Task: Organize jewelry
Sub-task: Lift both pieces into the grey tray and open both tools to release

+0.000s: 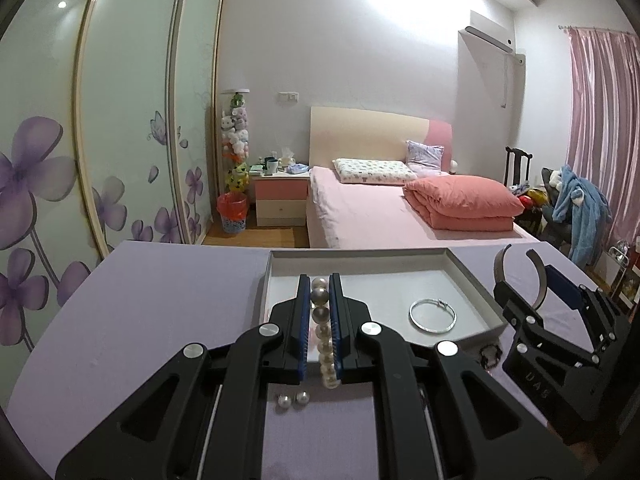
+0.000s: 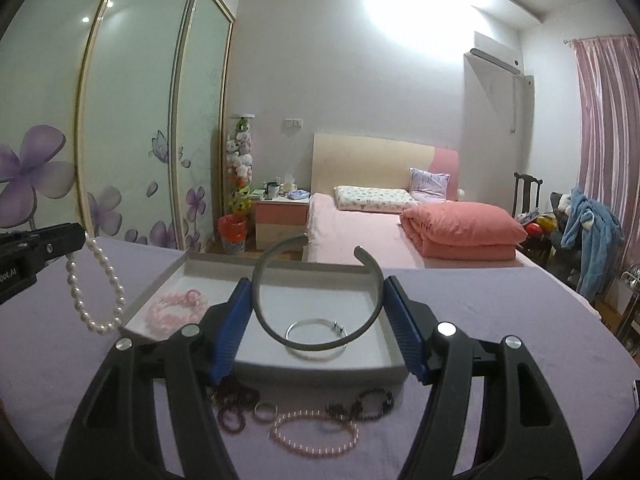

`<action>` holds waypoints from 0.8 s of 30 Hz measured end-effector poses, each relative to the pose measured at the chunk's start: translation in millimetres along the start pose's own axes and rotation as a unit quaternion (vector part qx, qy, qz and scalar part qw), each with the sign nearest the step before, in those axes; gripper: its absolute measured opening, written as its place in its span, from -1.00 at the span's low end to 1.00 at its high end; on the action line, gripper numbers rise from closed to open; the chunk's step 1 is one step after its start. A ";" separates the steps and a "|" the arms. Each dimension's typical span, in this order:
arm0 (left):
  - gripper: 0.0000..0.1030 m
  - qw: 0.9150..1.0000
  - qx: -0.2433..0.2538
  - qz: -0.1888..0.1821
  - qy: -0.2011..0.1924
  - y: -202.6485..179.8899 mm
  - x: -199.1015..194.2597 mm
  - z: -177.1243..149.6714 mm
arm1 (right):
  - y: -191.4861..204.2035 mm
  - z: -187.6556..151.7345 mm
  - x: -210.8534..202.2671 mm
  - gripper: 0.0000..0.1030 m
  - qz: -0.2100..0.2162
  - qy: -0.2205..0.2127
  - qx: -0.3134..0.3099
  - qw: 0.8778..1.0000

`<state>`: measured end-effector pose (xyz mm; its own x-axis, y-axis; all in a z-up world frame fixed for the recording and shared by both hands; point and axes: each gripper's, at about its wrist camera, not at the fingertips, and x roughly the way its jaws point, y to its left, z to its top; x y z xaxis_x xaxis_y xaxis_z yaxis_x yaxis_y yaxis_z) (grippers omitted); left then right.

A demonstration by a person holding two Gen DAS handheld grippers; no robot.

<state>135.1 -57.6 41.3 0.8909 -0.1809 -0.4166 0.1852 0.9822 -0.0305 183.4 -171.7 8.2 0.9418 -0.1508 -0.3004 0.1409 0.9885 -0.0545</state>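
Ahead of both claws, the white tray [image 2: 192,268] already holds a silver bangle [image 2: 316,330] and pink bracelet [image 2: 176,308]. The left gripper [image 1: 320,320] is clenched on a pearl bracelet [image 1: 322,316], while the right gripper [image 2: 320,316] clasps a grey open cuff [image 2: 316,300] between wide-set jaws, both raised before the tray. Below the right claw, several bead bracelets [image 2: 312,428] lie unsorted on the purple cloth [image 2: 500,304], so I judge roughly half remains.

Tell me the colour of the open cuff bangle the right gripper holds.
Matte grey cuff bangle; clearest in the right wrist view.
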 end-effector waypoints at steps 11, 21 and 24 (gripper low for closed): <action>-0.80 1.000 -0.002 0.005 0.017 -7.8 38.5 0.9 | -5.8 0.4 58.3 0.25 0.000 0.035 0.021 0.999; -0.80 0.999 -0.004 0.001 0.035 -7.3 67.5 -0.6 | -1.5 -7.0 100.0 0.25 0.010 0.073 0.021 0.997; -0.80 0.999 -0.005 -0.003 0.043 -7.1 76.0 -0.7 | -3.2 -9.0 112.0 0.25 0.014 0.086 0.024 0.996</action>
<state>201.2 -78.3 9.2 0.8514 -0.1814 -0.4921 0.1848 0.9819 -0.0423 285.7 -191.8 -33.9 0.8797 -0.1189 -0.4605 0.1345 0.9909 0.0012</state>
